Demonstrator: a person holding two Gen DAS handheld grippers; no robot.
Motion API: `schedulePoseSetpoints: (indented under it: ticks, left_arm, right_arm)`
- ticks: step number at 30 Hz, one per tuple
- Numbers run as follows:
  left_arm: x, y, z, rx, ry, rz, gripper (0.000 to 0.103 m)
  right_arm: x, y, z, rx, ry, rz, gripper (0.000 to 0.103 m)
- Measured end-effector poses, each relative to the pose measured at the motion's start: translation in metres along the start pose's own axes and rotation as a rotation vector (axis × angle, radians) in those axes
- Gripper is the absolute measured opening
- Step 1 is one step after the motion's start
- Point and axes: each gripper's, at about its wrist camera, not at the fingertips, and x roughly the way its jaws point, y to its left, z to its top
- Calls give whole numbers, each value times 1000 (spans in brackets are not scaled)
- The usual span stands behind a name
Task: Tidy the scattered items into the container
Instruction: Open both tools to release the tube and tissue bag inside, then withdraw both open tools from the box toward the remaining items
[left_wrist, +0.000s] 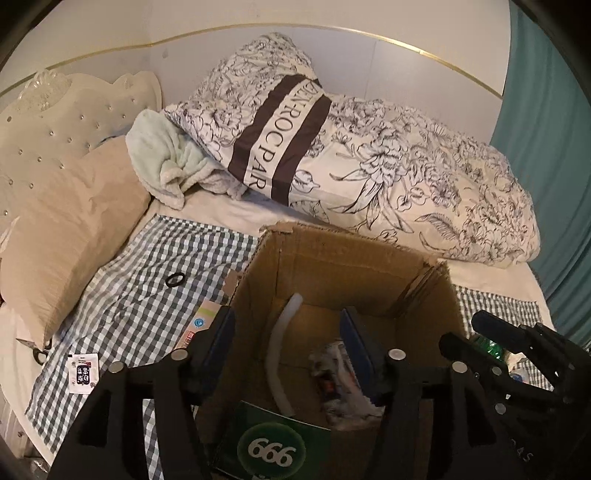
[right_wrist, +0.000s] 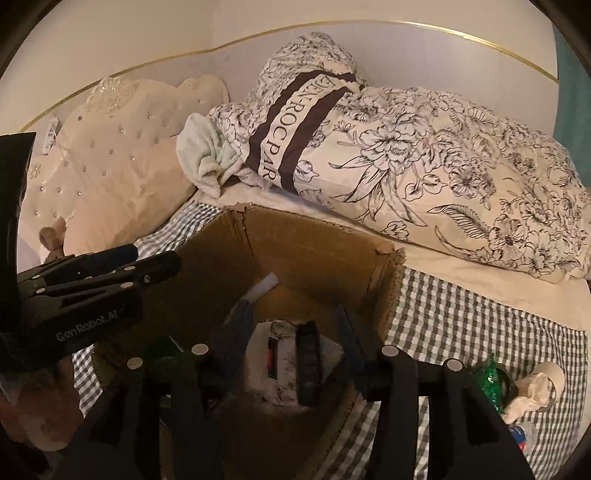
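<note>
A bed (left_wrist: 229, 212) with a cream tufted headboard (left_wrist: 48, 122) is seen, backed by a pale wall with a thin gold trim line. A floral black-and-white duvet (left_wrist: 406, 177) with a dark lettered band is heaped at 12 o'clock, a mint fleece cloth (left_wrist: 166, 158) tucked at its left end, and a beige pillow (left_wrist: 74, 229) lies at 9 o'clock. A grey-and-white checked cloth (left_wrist: 147, 280) covers the near part of the mattress.

An open brown cardboard box (left_wrist: 332, 266) stands on the checked cloth at centre. Inside it are noted: a white bent plastic tube (left_wrist: 277, 354), a crumpled white printed packet (left_wrist: 336, 380), and a dark green card marked "666" (left_wrist: 273, 443) at 6 o'clock.

The left gripper (left_wrist: 288, 347) is held over the box; its jaws are spread, with nothing pinched. The right gripper (right_wrist: 295, 332) is likewise over the box, jaws spread; a black ribbed band (right_wrist: 308, 365) is seen between them, edge-on above the packet, not touched by either pad.

Items outside the box: a black ring (left_wrist: 174, 279) on the checked cloth at 10 o'clock; a small white sachet with black print (left_wrist: 83, 373) at 8 o'clock; a printed flat carton (left_wrist: 201, 325) just beside the box's left wall. In the right wrist view, a green crinkled wrapper (right_wrist: 489, 380) and a crumpled cream tissue (right_wrist: 532, 391) lie at 4 o'clock, near each other.
</note>
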Motion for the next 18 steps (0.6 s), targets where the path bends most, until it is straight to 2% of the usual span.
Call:
schedulePoseSetpoints:
  ticks: [5, 10, 15, 18]
  left_arm:
    - [-24, -7, 5, 5, -31, -3, 65]
    - [-51, -16, 7, 11, -65, -11, 73]
    - [-79, -29, 8, 28, -97, -17, 75]
    - [-95, -36, 8, 33, -117, -20, 81]
  right_arm:
    - [-26, 0, 4, -2, -33, -9, 47]
    - [-58, -3, 4, 1, -70, -21, 47]
    - [-87, -7, 3, 10, -100, -36, 47]
    - [-104, -10, 2, 15, -118, -46, 47]
